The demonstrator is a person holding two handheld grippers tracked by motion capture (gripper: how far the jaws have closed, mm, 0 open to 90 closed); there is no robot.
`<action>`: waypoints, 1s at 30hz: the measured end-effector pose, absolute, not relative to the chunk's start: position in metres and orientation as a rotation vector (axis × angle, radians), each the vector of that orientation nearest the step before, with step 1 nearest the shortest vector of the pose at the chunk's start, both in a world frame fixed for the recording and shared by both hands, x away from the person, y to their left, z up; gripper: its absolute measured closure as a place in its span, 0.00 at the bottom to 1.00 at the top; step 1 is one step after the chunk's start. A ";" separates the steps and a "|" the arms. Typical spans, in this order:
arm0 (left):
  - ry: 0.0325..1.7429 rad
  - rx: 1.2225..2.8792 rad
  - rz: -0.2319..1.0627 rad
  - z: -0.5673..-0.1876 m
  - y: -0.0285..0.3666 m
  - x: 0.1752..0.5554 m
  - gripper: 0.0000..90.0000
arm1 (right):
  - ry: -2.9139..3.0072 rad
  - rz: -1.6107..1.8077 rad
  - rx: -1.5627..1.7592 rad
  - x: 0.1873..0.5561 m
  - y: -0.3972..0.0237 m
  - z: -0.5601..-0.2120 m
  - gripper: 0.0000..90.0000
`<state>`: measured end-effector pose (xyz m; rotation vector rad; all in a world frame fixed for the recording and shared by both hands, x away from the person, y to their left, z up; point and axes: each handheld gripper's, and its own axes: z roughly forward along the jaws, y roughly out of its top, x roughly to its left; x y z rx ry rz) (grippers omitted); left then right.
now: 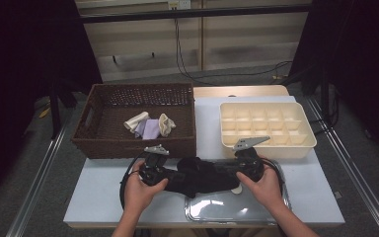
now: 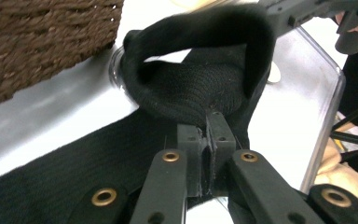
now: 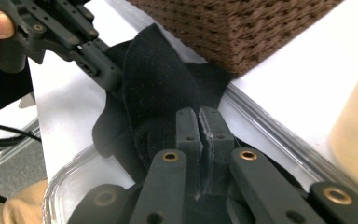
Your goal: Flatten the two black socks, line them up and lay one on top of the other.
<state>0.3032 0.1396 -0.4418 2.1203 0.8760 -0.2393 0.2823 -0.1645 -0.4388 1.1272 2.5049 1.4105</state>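
Both grippers, left (image 1: 170,176) and right (image 1: 227,174), clamped on black sock (image 1: 197,175) (stretched between, presumably for folding) above clear tray (image 1: 256,207).

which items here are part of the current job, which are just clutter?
In the job:
black sock, pinched at each end by left gripper and right gripper, jaws shut on it
clear tray under it

Lying about:
wicker basket holding rolled socks
cream divider box, cells look empty

overhead forward-down, two close tool-mounted views
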 end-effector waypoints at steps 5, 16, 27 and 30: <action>0.878 2.108 -0.228 -0.439 0.148 0.303 0.96 | 2.485 1.438 1.154 0.285 -0.173 -0.436 0.97; 0.993 2.113 -0.170 -0.452 0.168 0.311 0.95 | 2.486 1.430 1.188 0.293 -0.170 -0.444 0.97; 0.942 2.062 -0.020 -0.433 0.168 0.301 0.73 | 2.521 1.440 1.137 0.297 -0.150 -0.442 0.97; 0.891 2.075 0.014 -0.438 0.154 0.300 0.68 | 2.531 1.437 1.130 0.298 -0.146 -0.441 0.97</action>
